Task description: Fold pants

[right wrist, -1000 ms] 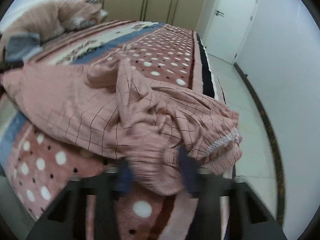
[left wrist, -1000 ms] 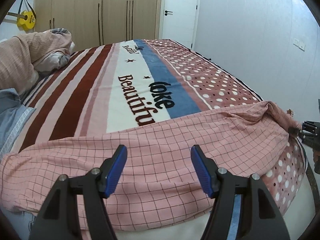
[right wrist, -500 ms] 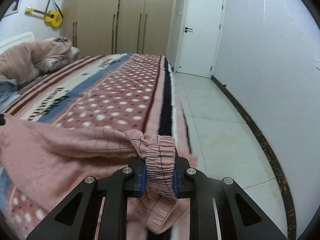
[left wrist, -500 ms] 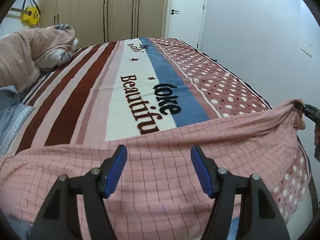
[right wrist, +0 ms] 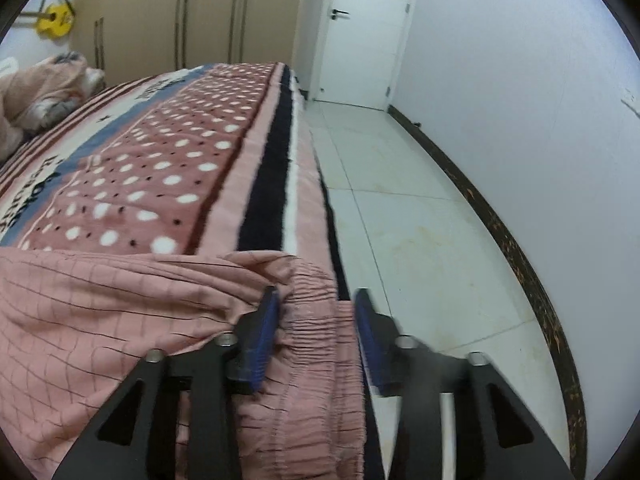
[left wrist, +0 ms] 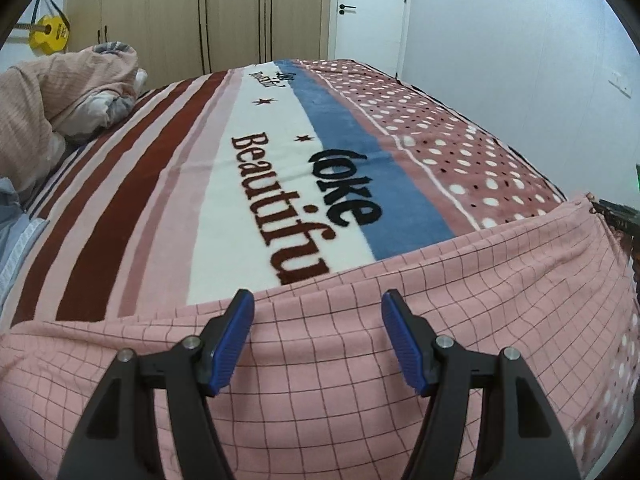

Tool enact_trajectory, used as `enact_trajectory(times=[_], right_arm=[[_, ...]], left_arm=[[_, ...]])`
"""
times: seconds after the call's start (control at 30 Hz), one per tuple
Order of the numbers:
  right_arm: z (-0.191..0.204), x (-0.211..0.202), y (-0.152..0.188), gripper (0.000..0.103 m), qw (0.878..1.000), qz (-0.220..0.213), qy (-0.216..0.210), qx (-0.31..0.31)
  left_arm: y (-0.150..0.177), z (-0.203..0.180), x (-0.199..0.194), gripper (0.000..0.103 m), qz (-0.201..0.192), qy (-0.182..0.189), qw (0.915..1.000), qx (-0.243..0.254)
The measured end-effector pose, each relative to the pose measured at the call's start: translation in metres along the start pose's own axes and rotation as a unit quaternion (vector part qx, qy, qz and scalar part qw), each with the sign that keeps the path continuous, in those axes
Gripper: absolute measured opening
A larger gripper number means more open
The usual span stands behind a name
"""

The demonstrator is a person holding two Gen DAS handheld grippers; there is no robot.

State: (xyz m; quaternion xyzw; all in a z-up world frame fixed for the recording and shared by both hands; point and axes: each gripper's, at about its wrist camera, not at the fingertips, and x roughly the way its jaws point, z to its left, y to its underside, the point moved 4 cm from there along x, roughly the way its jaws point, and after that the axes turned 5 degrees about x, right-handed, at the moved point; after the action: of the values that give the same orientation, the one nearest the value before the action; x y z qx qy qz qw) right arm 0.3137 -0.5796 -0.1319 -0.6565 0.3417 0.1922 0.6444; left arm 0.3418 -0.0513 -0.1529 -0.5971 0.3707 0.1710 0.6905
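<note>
The pink checked pants [left wrist: 440, 320] lie stretched across the near end of the bed. My left gripper [left wrist: 316, 312] is open just above the cloth and holds nothing. In the right wrist view the pants [right wrist: 100, 312] end in their elastic waistband [right wrist: 316, 320] at the bed's right edge. My right gripper [right wrist: 316, 312] is open, its blue pads either side of the waistband, which lies slack between them. The right gripper also shows at the far right of the left wrist view [left wrist: 616, 212].
The bed is covered by a striped and dotted blanket [left wrist: 280, 152]. A heap of pink bedding [left wrist: 48, 96] lies at the far left. White tiled floor [right wrist: 420, 220] runs along the bed's right side to a wall. Wardrobes [left wrist: 200, 12] and a door [left wrist: 368, 12] stand behind.
My right gripper has opened and let go of the waistband it was pinching, which now rests at the bed's edge. The pants lie flatter. The left gripper has stayed open.
</note>
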Motion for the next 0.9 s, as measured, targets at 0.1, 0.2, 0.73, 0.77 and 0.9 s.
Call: enact_trajectory(times=[0.1,0.2,0.73,0.77,0.9], right_arm=[[-0.011,-0.019,0.005,0.069,1.0,-0.013,0.019,0.015],[-0.021,-0.047,0.02,0.075,0.999,-0.02,0.004,0.048],[-0.024,-0.031,0.069,0.086,0.933,0.027,-0.217,0.284],[-0.019,-0.03,0.065,0.082,0.935,0.023,-0.217,0.281],[-0.004,-0.017,0.046,0.055,0.938,0.014,-0.219,0.269]], left_arm=[[-0.001,0.002,-0.014,0.062,-0.014,-0.001,0.9999,-0.003],[0.002,0.004,-0.032,0.064,-0.026,0.002,0.9996,-0.012],[0.027,0.037,-0.062,0.067,-0.052,-0.003,0.9952,-0.083],[0.027,0.04,-0.064,0.067,-0.058,-0.006,0.9946,-0.086],[0.029,0.05,-0.069,0.067,-0.071,-0.008,0.9921,-0.103]])
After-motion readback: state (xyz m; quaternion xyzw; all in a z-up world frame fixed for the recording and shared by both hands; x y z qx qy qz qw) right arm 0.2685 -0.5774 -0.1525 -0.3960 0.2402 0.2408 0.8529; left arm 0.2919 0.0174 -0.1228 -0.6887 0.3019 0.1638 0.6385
